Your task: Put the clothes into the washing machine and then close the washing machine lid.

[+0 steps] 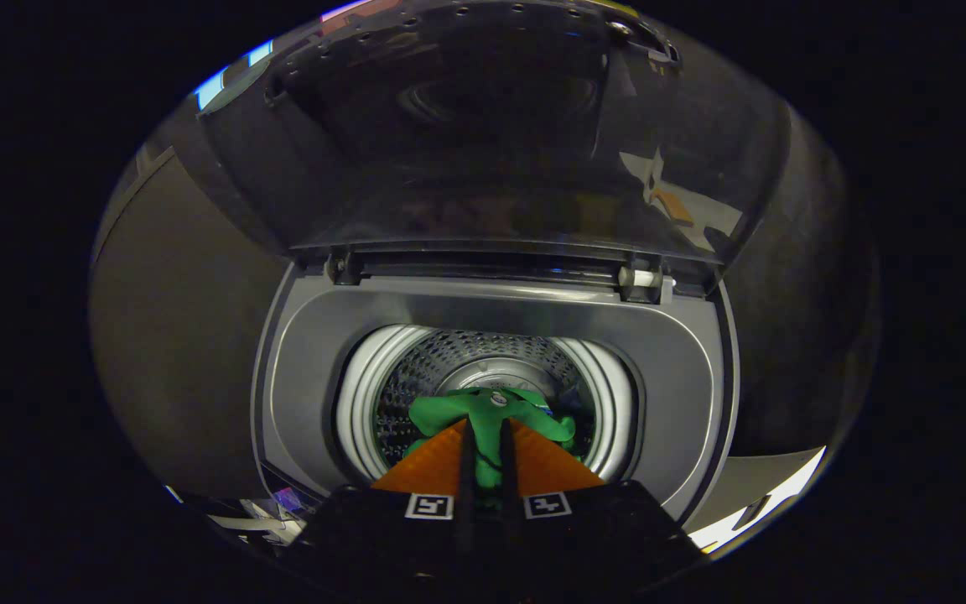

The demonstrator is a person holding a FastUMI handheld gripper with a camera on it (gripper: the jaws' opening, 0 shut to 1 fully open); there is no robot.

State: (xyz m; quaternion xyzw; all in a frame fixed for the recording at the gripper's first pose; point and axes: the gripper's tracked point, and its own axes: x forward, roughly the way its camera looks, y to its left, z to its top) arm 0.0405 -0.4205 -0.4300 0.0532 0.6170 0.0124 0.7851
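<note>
Tongs at lower centre of frame, orange fingers drawn close together, clamped on a green garment pinched in the narrow gap between them. Garment hangs over the mouth of the washing machine drum, bunched just ahead of the fingertips. Washing machine lid stands raised, filling upper frame, hinged along the grey top panel.
</note>
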